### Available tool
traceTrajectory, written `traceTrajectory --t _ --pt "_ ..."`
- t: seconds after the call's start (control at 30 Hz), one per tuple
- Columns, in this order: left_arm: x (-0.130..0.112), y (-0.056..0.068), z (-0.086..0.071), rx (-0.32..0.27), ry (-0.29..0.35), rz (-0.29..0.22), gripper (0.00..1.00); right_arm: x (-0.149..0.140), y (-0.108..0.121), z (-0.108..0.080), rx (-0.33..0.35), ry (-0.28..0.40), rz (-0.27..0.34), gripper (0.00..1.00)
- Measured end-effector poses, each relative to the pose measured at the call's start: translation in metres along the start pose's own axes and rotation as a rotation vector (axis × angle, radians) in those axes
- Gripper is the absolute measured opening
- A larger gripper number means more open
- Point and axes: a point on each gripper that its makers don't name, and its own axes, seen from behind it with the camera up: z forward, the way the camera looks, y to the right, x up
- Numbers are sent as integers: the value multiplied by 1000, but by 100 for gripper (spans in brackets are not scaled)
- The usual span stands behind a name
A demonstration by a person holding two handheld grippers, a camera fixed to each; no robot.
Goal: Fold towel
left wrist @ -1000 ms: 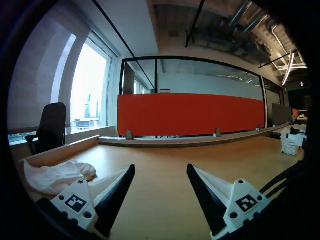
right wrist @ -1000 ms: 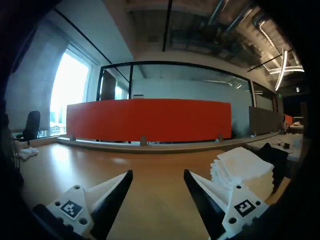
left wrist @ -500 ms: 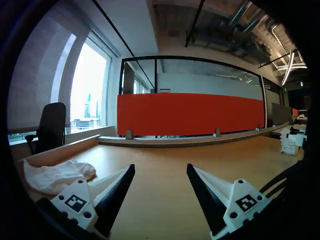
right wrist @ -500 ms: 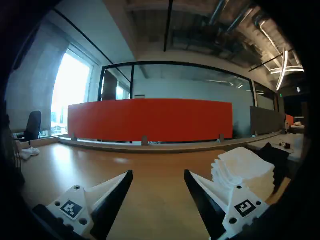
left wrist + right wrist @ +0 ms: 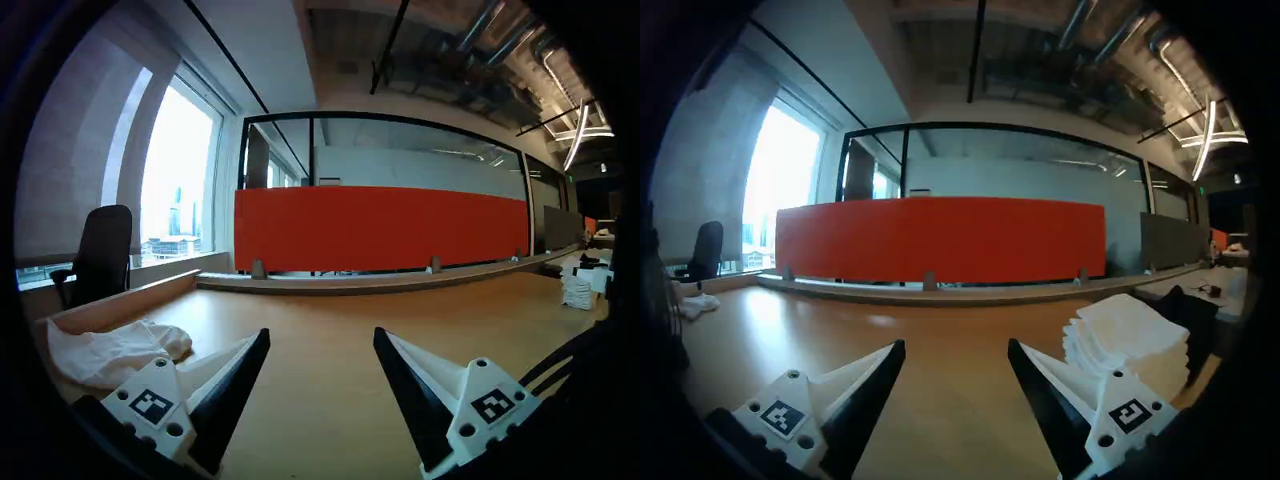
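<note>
left gripper (image 5: 320, 330): jaws wide, empty
right gripper (image 5: 956, 342): same, wide
risk: might grab crumpled towel (image 5: 112, 348), near left, mid-heap, not by a corner

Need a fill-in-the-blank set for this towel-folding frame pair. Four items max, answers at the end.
1. The left gripper and the right gripper both have their jaws ____.
2. In the left gripper view, the loose towel lies ____ on the table, not folded.
3. In the right gripper view, the folded towels sit in a ____.
4. The office chair by the window is ____ in colour.
Missing words: open; crumpled; stack; black.
</note>
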Motion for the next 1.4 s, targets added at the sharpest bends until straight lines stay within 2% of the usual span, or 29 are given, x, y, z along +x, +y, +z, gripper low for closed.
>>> traceTrajectory --t 1.4 --pt "8 -3 -3 0 -4 -3 96 1 -1 0 0 0 0 99"
